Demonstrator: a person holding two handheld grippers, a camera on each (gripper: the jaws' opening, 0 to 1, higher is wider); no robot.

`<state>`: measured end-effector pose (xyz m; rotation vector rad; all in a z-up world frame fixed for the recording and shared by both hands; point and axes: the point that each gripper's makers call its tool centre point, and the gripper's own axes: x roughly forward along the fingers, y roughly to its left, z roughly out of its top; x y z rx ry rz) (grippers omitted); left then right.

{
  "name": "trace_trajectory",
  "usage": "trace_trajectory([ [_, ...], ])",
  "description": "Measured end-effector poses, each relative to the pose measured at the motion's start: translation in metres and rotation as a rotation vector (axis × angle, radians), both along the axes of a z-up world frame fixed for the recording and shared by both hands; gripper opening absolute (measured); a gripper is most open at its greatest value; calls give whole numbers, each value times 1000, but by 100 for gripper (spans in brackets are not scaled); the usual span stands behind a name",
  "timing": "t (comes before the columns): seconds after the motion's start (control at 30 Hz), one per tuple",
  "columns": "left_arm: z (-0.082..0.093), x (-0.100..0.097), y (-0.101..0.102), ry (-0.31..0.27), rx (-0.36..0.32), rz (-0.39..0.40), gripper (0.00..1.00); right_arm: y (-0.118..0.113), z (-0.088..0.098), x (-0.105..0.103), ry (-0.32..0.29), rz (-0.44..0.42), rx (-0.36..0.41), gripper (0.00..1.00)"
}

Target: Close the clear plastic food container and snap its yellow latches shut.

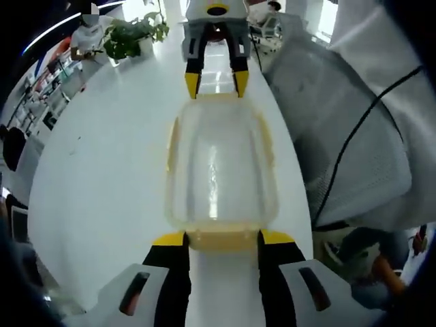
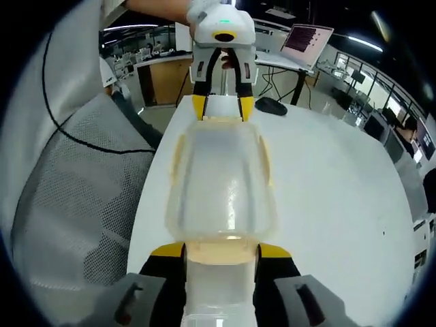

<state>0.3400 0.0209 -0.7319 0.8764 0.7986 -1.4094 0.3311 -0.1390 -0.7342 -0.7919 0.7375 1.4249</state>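
The clear plastic container [image 1: 219,163] lies lengthwise on the white table [image 1: 102,177] with its lid on. In the left gripper view, my left gripper [image 1: 223,238] holds the near yellow latch [image 1: 222,240] between its jaws. My right gripper [image 1: 216,83] grips the far end from the opposite side. In the right gripper view, the container [image 2: 221,184] runs away from my right gripper [image 2: 221,251], whose jaws hug the near yellow latch [image 2: 221,248]. The left gripper [image 2: 222,107] clasps the far latch [image 2: 222,117], with a hand above it.
A potted plant [image 1: 133,37] stands at the table's far left. A grey mesh chair [image 1: 354,143] and a person's white sleeve [image 1: 388,48] sit close along the table's edge. A laptop [image 2: 306,41] and a dark mouse [image 2: 271,104] lie beyond the container.
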Motion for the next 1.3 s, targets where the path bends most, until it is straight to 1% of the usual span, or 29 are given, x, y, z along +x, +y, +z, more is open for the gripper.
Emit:
trace_trajectory([
  [0.1, 4, -4, -4, -8, 7, 3, 35, -4, 4, -3, -14, 8, -2, 35],
  [0.27, 13, -8, -12, -12, 14, 7, 35, -12, 11, -7, -19, 12, 7, 35],
  [0.53, 32, -13, -37, -24, 15, 13, 35, -37, 27, -10, -30, 16, 9, 35],
  [0.67, 38, -12, -49, -35, 18, 17, 35, -49, 35, -9, -39, 21, 9, 35],
  [0.93, 45, -14, -73, -31, 16, 17, 35, -75, 40, -11, -30, 23, 7, 35],
  [1.03, 47, -14, -86, -24, 8, 19, 35, -86, 42, -12, -27, 20, 11, 35],
  [1.3, 47, -14, -115, -22, 13, 7, 35, -115, 45, -13, -23, 15, 4, 35],
])
